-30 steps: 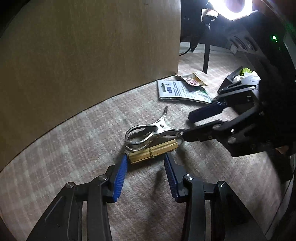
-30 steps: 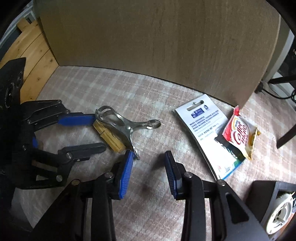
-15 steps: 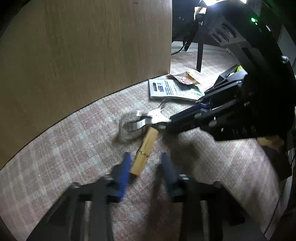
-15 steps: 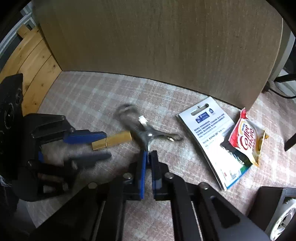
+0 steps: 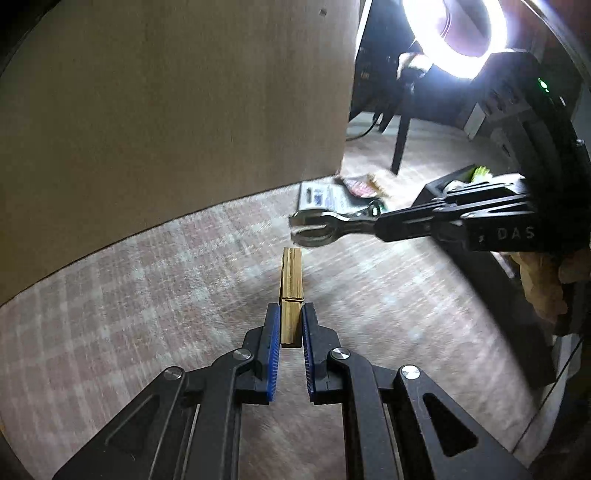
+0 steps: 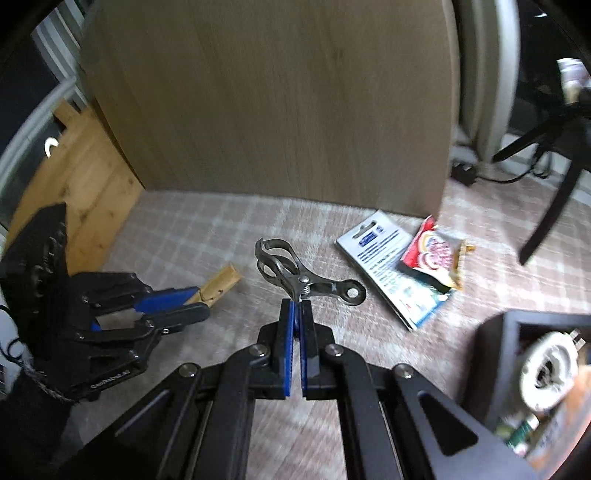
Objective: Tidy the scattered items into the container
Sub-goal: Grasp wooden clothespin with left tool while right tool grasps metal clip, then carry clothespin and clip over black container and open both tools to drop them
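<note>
A glaring ring light [image 5: 456, 33] overexposes its corner; carpet [image 5: 147, 295] motion-blurred, edges fisheye-dark.

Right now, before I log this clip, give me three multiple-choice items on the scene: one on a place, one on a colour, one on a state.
1. Where does the snack packet lie?
A. partly on the printed card
B. inside the black container
C. under the wooden clothespin

2. What colour are the pads of the tongs?
A. red
B. blue
C. white

3. What do the right tongs grip?
A. nothing
B. the printed card
C. the metal clip

Answers: 1 A, the packet overlaps the card's right edge on the checked rug. 2 B, blue pads flank the clothespin in the left tongs. 3 C, the clip's handle sits between the shut pads.
</note>
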Action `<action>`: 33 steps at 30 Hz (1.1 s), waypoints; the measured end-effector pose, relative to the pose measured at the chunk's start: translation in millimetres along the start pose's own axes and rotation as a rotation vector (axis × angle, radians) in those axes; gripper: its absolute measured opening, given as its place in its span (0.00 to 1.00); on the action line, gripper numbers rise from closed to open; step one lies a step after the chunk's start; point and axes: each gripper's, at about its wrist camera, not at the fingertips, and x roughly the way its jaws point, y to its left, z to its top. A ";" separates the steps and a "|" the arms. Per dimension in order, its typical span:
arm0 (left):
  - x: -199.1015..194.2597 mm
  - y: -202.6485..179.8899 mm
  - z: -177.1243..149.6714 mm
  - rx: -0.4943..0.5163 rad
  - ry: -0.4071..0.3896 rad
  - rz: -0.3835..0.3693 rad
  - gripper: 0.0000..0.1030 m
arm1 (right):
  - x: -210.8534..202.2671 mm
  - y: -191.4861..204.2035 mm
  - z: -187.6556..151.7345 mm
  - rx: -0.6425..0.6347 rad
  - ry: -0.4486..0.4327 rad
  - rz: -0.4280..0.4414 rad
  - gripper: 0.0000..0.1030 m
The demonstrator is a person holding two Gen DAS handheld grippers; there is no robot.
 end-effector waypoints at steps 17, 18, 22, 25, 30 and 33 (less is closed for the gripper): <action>-56.2 -190.3 43.7 0.228 -0.128 -0.282 0.10 | -218.0 -62.8 -146.4 0.266 -0.271 -0.195 0.03; -55.2 -207.3 43.0 0.245 -0.123 -0.307 0.10 | -229.1 -70.3 -156.9 0.289 -0.277 -0.220 0.03; -50.5 -263.7 35.7 0.320 -0.089 -0.391 0.10 | -276.7 -93.5 -204.5 0.384 -0.291 -0.307 0.03; -50.8 -291.9 24.6 0.354 -0.054 -0.439 0.10 | -294.4 -107.4 -232.7 0.445 -0.294 -0.345 0.03; -45.5 -325.0 -2.6 0.397 0.019 -0.483 0.10 | -292.3 -124.2 -261.0 0.502 -0.282 -0.379 0.03; -41.6 -334.3 -16.4 0.403 0.047 -0.486 0.10 | -283.0 -133.5 -268.3 0.527 -0.281 -0.369 0.03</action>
